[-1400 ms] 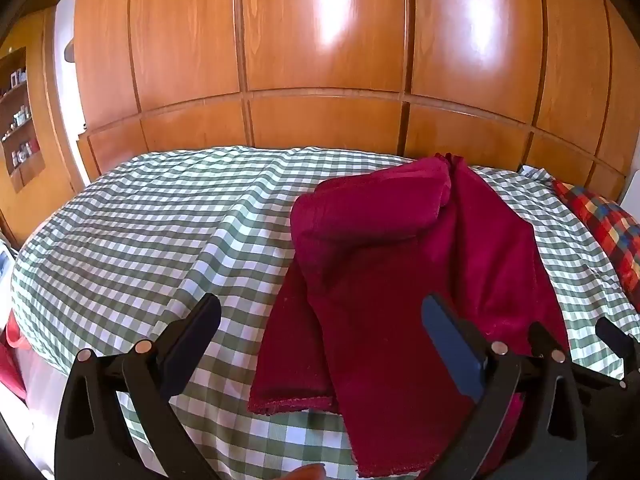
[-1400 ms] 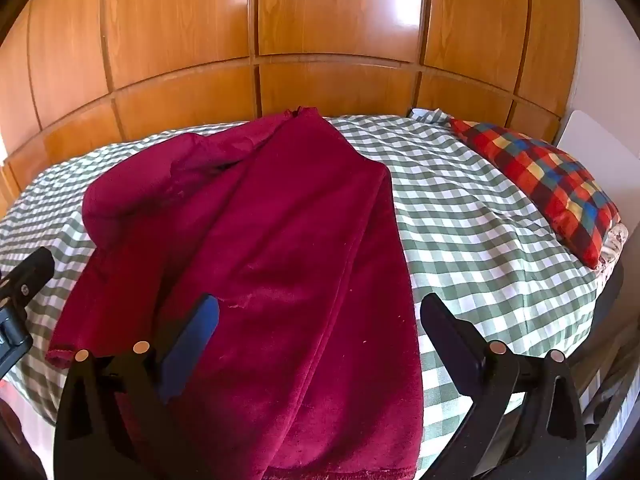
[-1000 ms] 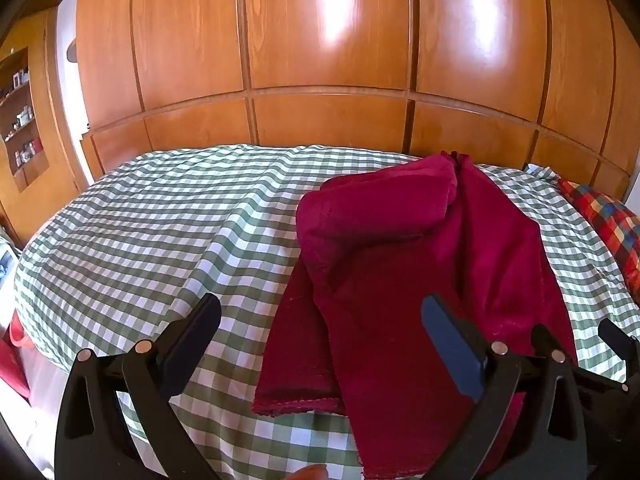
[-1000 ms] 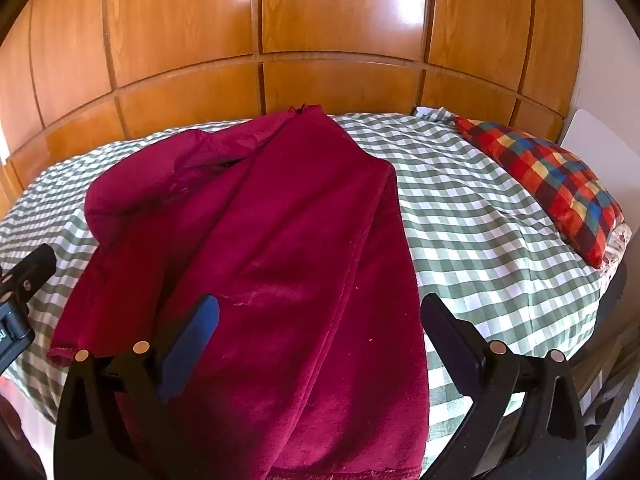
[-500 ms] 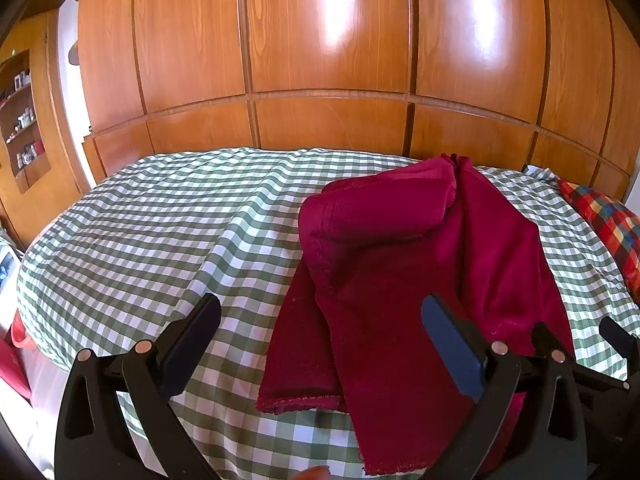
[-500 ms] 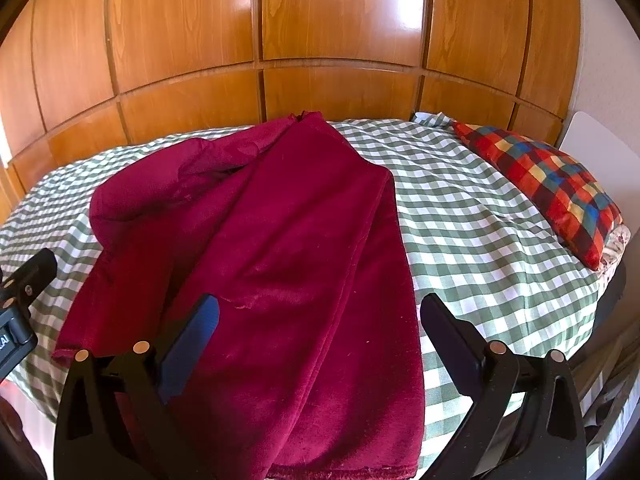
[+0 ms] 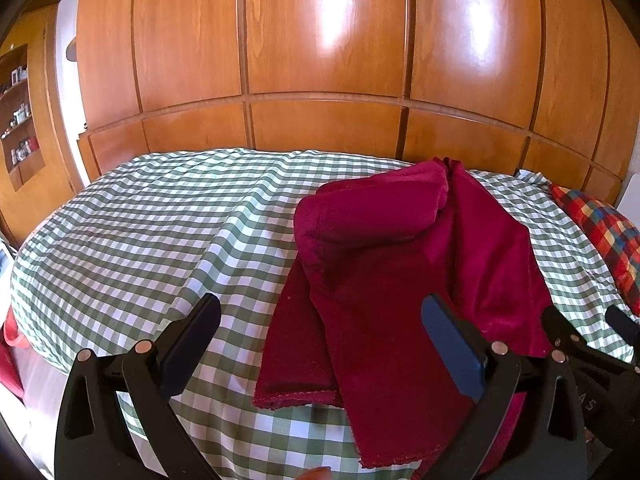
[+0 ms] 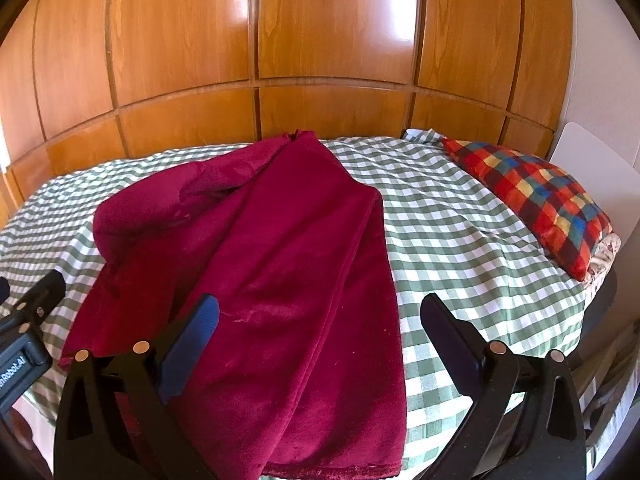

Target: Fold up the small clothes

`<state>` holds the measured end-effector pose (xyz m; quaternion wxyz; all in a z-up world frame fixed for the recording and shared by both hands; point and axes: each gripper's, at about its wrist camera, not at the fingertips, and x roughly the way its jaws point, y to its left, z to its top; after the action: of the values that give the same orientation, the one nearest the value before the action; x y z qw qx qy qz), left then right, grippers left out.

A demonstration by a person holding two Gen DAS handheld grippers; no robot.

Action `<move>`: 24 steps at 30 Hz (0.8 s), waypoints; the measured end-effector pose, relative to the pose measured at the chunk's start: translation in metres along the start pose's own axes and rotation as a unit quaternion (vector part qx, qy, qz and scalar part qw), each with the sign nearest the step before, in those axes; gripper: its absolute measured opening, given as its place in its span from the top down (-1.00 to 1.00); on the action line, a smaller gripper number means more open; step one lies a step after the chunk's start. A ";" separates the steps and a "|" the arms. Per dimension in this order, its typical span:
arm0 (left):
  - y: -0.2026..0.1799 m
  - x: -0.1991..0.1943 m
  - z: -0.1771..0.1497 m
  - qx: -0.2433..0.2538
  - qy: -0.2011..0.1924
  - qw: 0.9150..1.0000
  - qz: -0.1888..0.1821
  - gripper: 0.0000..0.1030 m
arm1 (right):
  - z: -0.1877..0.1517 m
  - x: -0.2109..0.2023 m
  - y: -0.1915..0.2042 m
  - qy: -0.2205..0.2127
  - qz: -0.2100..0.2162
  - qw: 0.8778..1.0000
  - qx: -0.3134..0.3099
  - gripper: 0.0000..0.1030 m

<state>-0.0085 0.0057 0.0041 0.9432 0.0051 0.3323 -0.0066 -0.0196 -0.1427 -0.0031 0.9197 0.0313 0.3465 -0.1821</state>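
Both spread-jawed, empty black two-finger grippers—left [image 7: 320, 330], right [image 8: 318, 320]—hover over the half-folded crimson velvety garment [image 8: 260, 280], so the next fold likely needs gripping its near hem.

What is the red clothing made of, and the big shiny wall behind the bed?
The dark red garment looks like soft, fuzzy fabric, maybe velvet or fleece: its surface shows a short nap with lighter and darker patches where it bends. The wall panels look like varnished wood: you can see orange-brown grain lines, and bright window glare bounces off the glossy finish.
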 end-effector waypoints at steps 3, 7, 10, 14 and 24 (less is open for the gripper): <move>-0.001 -0.001 0.000 0.004 0.000 1.000 0.001 -0.95 | 0.001 0.001 -0.002 0.001 0.000 1.000 0.001 -0.94; -0.003 -0.001 -0.001 0.007 -0.001 1.000 0.003 -0.95 | 0.000 0.004 -0.005 0.006 0.000 1.000 0.008 -0.94; -0.005 0.000 -0.001 0.012 0.001 1.000 0.003 -0.95 | -0.001 0.006 -0.005 0.009 0.001 1.000 0.010 -0.94; -0.009 0.000 -0.001 0.017 0.003 1.000 0.002 -0.95 | -0.001 0.007 -0.004 0.011 0.001 1.000 0.009 -0.94; -0.010 -0.001 -0.002 0.020 0.001 1.000 0.000 -0.95 | -0.003 0.008 -0.004 0.017 0.001 1.000 0.009 -0.94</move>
<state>-0.0106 -0.0047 0.0029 0.9424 0.0236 0.3335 -0.0132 -0.0173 -0.1489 -0.0103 0.9137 0.0431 0.3603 -0.1832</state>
